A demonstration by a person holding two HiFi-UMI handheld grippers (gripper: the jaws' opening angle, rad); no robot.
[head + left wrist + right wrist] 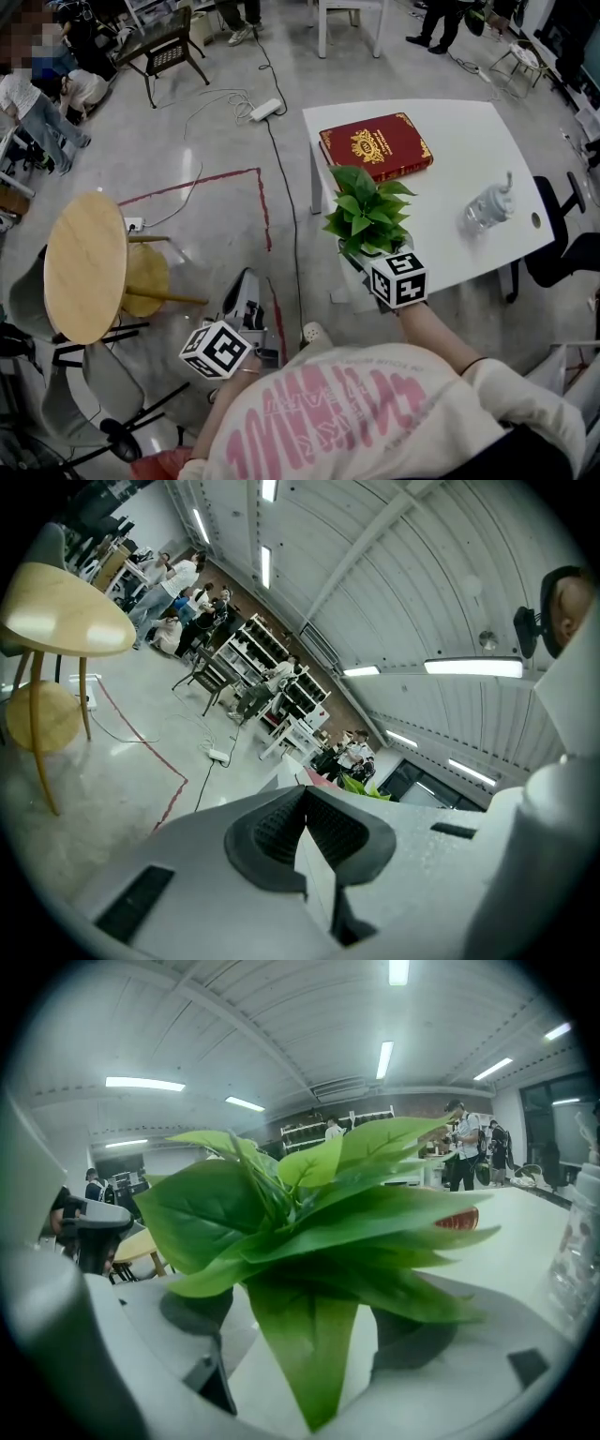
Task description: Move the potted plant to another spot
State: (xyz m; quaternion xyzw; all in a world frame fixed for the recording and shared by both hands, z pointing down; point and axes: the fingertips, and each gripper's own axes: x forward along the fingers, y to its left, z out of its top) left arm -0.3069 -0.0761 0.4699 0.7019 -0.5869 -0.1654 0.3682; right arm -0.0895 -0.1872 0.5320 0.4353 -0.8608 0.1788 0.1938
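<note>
The right gripper (pixel 305 1335), jaws wide, clamps the potted plant (pixel 367 211) at the table's (pixel 469 150) near edge. The left gripper (pixel 305 827), off to the left, is closed and empty.

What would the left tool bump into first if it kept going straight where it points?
Probably the white table: its near corner shows just past the shut left tool, with the potted plant a little further on. Depth is hard to judge.
</note>
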